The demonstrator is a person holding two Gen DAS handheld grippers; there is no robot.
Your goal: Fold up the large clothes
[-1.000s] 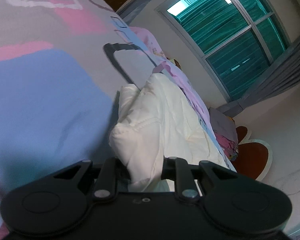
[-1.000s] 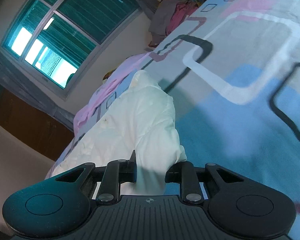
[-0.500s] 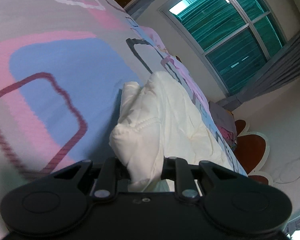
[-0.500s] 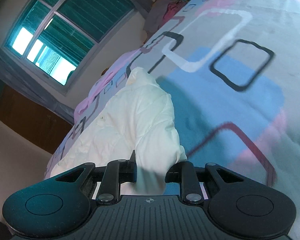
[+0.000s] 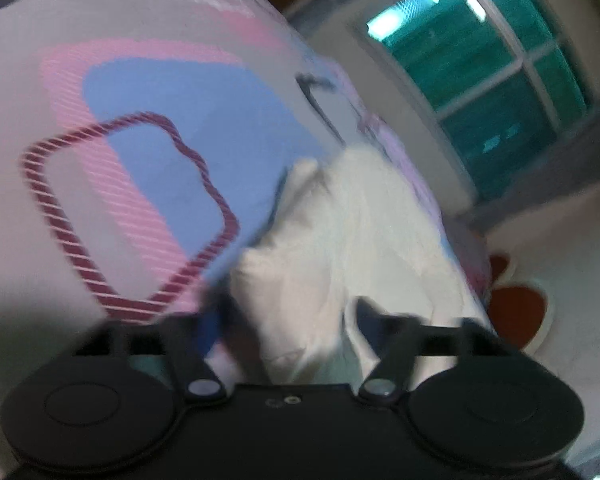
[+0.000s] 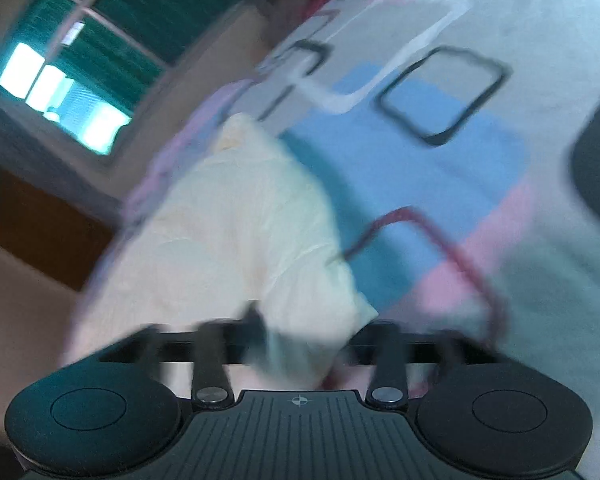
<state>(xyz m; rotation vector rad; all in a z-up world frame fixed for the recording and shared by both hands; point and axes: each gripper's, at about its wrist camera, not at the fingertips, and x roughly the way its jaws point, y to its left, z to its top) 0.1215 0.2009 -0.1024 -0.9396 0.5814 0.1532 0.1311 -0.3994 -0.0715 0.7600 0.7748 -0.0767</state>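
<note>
While both views are smeared by motion blur, the cream garment (image 5: 352,248) clearly runs straight ahead of each pair of fingers, its long axis stretching away from them across the patterned bedspread (image 5: 148,128) toward the window (image 5: 492,80). The left gripper (image 5: 296,320) has a bunched edge of cloth lying between its 2 fingers, which look spread rather than pinched, though blur keeps me from saying whether they clamp it. The right gripper (image 6: 304,336) shows the same: fabric sits between the fingers, grip uncertain. Each gripper meets its own near corner, so neither is nearer. Judging by this, the coming fold travels forward, carrying the near edge along that axis.
</note>
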